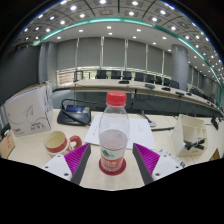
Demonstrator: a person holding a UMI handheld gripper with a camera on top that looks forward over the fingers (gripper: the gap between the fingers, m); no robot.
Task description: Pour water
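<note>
A clear plastic water bottle with a red cap and red label stands upright on the pale desk, between the wide-open jaws of the gripper (a gap shows at either side). This looks like the approach to the grasp. Next, the jaws should close on the bottle's body, then lift it towards the pink ceramic mug standing nearby.

The clear bottle has a red cap and pink-red label. Magenta pads line the tongs. Red mug left; cream surface.
</note>
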